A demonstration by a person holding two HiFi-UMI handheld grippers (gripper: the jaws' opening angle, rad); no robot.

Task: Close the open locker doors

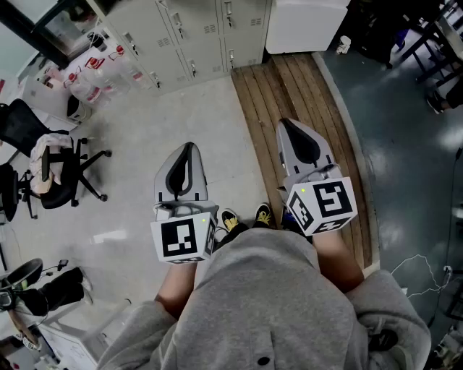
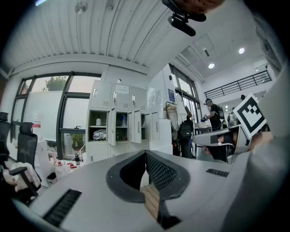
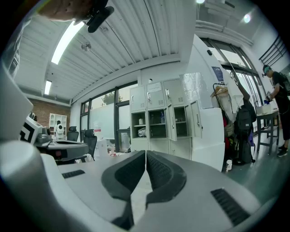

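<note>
A bank of pale grey lockers [image 2: 120,122] stands against the far wall, some way ahead of both grippers. Its middle row has several doors [image 2: 111,127] swung open, with items on the shelves inside. The right gripper view shows the same lockers [image 3: 161,115] with open compartments [image 3: 158,123]. From the head view I look down on the lockers' lower rows [image 1: 188,36]. My left gripper [image 1: 189,148] and right gripper [image 1: 283,124] are held side by side at waist height, pointing at the lockers. Both are shut and empty, as the tips of the left gripper [image 2: 145,154] and right gripper [image 3: 146,152] show.
A wooden plank platform [image 1: 304,101] runs under my right side to a white cabinet [image 1: 304,22]. An office chair [image 1: 58,173] draped with cloth stands to the left, with bottles and bags [image 1: 94,72] by the window. A person [image 3: 277,95] works at a table far right, near a hanging backpack [image 3: 244,122].
</note>
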